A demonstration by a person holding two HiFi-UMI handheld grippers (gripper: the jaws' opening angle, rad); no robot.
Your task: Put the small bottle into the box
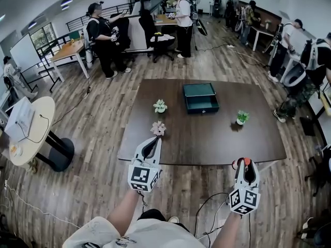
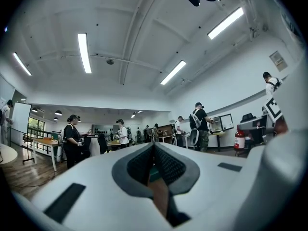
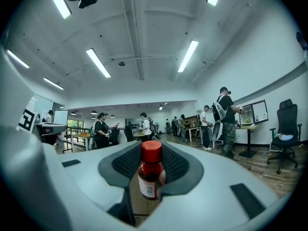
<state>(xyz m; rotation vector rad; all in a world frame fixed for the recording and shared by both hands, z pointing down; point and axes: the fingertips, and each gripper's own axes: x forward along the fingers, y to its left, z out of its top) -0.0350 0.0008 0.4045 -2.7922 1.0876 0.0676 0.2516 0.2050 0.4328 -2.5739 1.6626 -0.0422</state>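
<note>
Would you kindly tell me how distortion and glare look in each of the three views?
Head view: fisheye bows the floor planks round the table; light even, little glare. Left gripper view: black corners, strip lights blown white. Right gripper view: same dark corners; the small bottle shows sharply up close.

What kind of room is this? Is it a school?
Probably a big shared office or lab: people stand working at desks, and there's a rolling office chair and a whiteboard.

Base of small bottle (image 3: 148, 179) hidden between jaws; its label seems unreadable
</note>
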